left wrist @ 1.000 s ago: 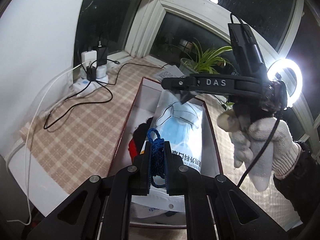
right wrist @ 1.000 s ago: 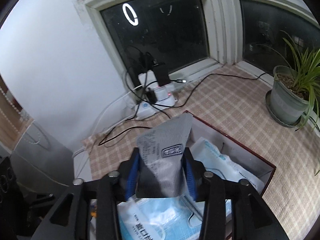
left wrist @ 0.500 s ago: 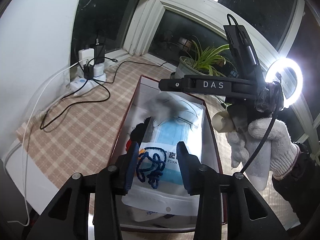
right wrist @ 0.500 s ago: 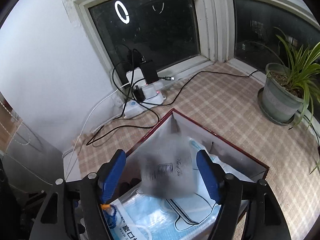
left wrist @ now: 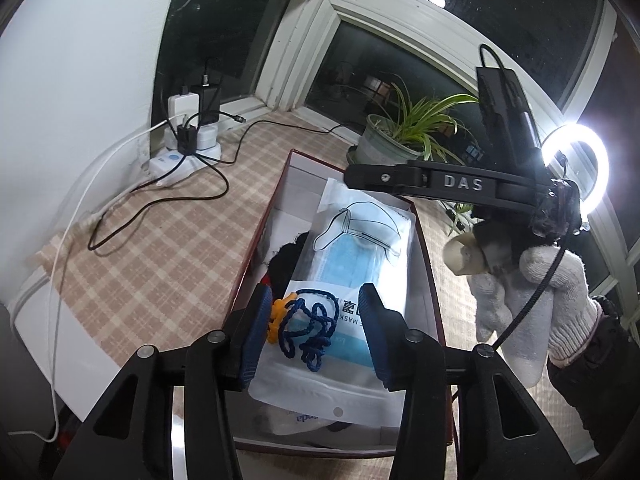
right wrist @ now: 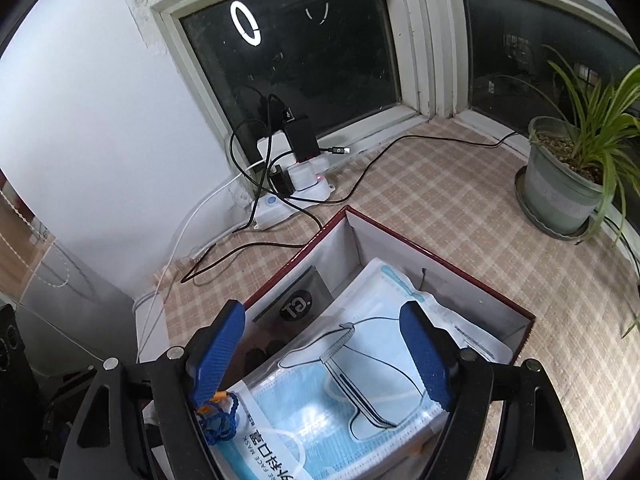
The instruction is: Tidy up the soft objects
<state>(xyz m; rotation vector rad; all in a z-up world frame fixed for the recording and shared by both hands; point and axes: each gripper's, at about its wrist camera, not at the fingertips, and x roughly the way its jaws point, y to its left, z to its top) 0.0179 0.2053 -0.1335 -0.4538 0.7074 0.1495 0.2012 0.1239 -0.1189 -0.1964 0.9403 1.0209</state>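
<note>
Glaring ring light (left wrist: 576, 178) at right, dark night windows, sharp fisheye-bent frames.

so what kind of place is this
Likely a home windowsill ledge at night: dark windows, a potted plant, a power strip on checked cloth, and a box of face masks.

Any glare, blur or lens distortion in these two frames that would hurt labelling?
Left wrist view: the ring light blows out at the right edge, and a bright patch glares off the mask pack; the frame is sharp. Right wrist view: only the ring light's reflection shows in the dark window, exposure is even, no motion blur. Both views bend the window frames with fisheye curvature.
</note>
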